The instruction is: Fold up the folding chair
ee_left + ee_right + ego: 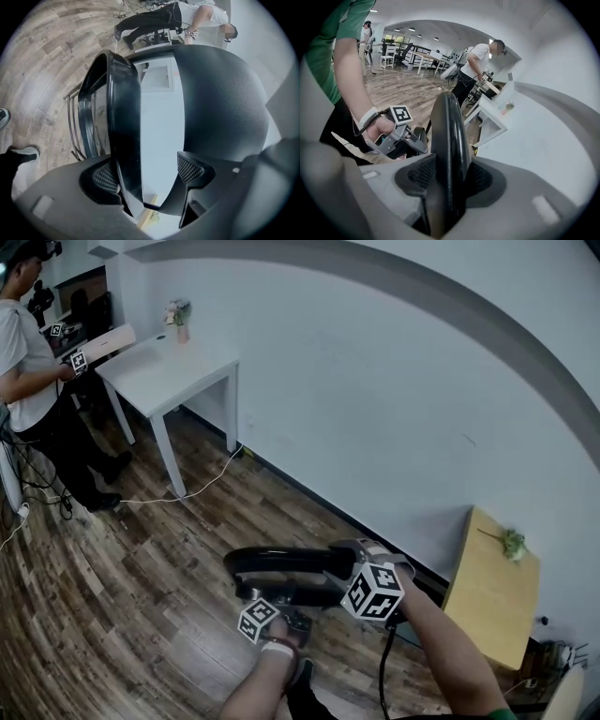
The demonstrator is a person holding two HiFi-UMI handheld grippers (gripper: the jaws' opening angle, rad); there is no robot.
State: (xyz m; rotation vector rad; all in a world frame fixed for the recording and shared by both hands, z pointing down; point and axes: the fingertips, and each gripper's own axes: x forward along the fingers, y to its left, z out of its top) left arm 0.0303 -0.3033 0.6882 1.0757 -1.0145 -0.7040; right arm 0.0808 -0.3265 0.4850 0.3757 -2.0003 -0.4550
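The chair (272,559) stands on the plank floor (122,577) close to the wall (375,409). From the head view its black round top shows as a flat oval, with the long axis running along the wall. Its legs are hidden beneath it there.

The right gripper (450,180) is on the wall side of the chair. Its jaws are clamped on the chair's rim (449,136), which rises edge-on between the two pads, both pressed against it.

The left gripper (147,173) is on the side away from the wall. Its jaws stand wide apart and grip nothing. A thin black edge (124,140) of the chair passes between them, just beside one pad (105,179). A bare gap showing the wall separates it from the other pad (190,168). A broad black curved panel (220,103) fills the frame beyond that pad.

Only the left gripper view shows the thin metal leg tubes (72,126) and a shoe (26,152) on the floor. Only the right gripper view shows the hand on the left gripper and a long room away from the wall. Only the head view shows a white table (164,381) and a wooden table (487,587) along the wall, with a person (28,362) beside the white one.
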